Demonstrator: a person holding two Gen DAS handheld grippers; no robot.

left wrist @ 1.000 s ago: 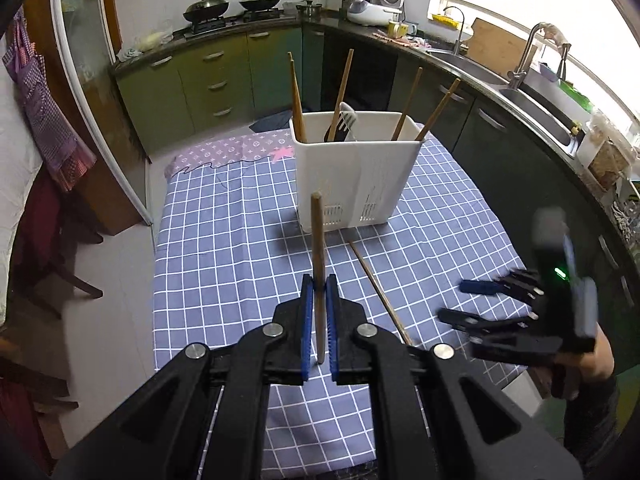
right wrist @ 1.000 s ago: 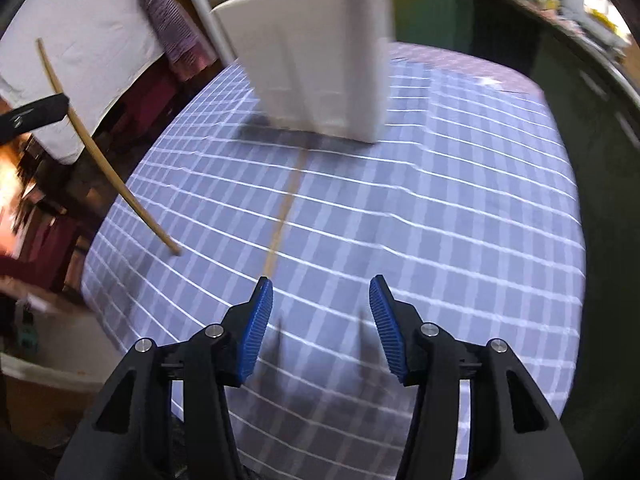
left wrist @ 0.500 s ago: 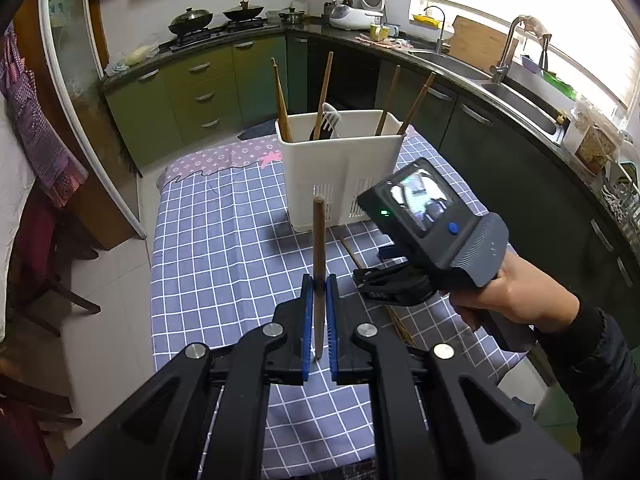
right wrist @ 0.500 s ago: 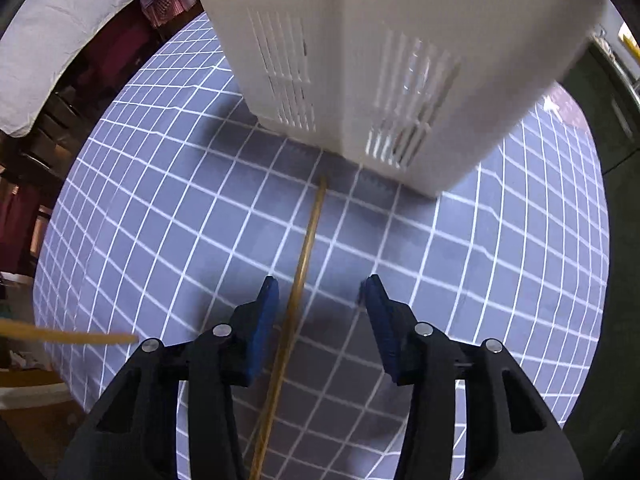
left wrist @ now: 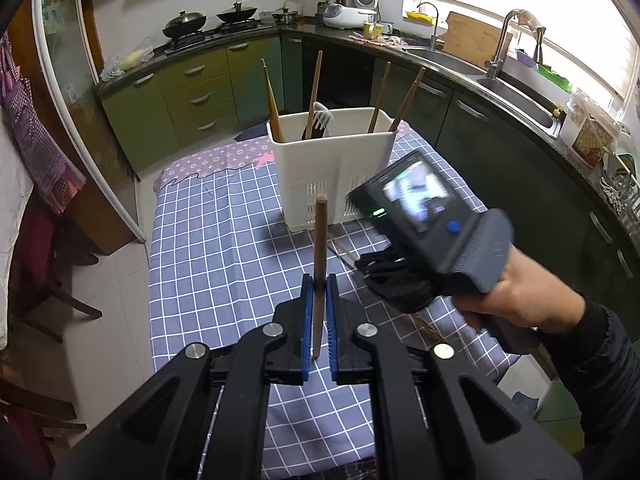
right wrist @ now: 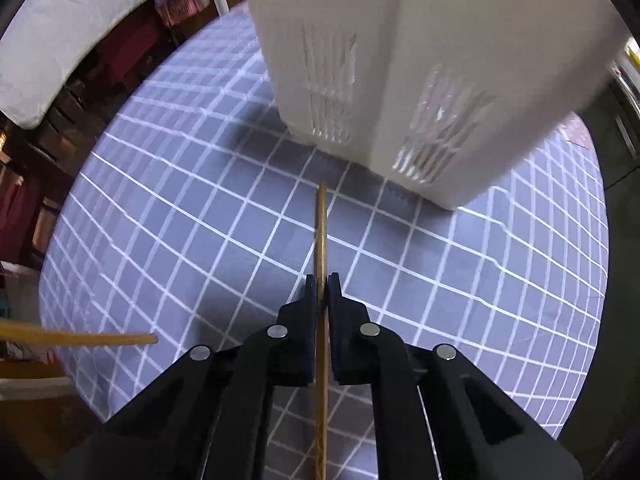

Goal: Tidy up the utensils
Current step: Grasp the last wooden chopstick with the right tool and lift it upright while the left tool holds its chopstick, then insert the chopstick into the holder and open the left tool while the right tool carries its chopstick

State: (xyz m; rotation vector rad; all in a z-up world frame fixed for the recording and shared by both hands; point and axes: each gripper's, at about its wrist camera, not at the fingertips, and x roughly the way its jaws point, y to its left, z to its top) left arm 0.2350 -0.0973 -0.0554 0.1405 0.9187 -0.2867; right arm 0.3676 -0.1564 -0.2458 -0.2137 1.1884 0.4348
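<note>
- My left claw (left wrist: 316,304) is clenched on a straight brown wooden chopstick (left wrist: 319,264), which stands nearly upright between the blue pads (left wrist: 306,320), its top end clear above them.
- My right claw (right wrist: 322,280) has just closed its jaws on a second brown wooden chopstick (right wrist: 321,232); the black fingers (right wrist: 340,308) pinch it along its length, and its far tip points at the base of the holder.
- From the left wrist view, my right hand (left wrist: 516,300) grips the dark handle of that claw low over the worktop, to the right of my left claw.
- The white slotted plastic utensil holder (left wrist: 332,172) stands on the blue-and-white checked cloth (left wrist: 224,248) covering the worktop; four wooden chopsticks and a white slotted utensil lean inside it.
- The left claw's chopstick end enters the right wrist view at the lower left (right wrist: 100,338).
</note>
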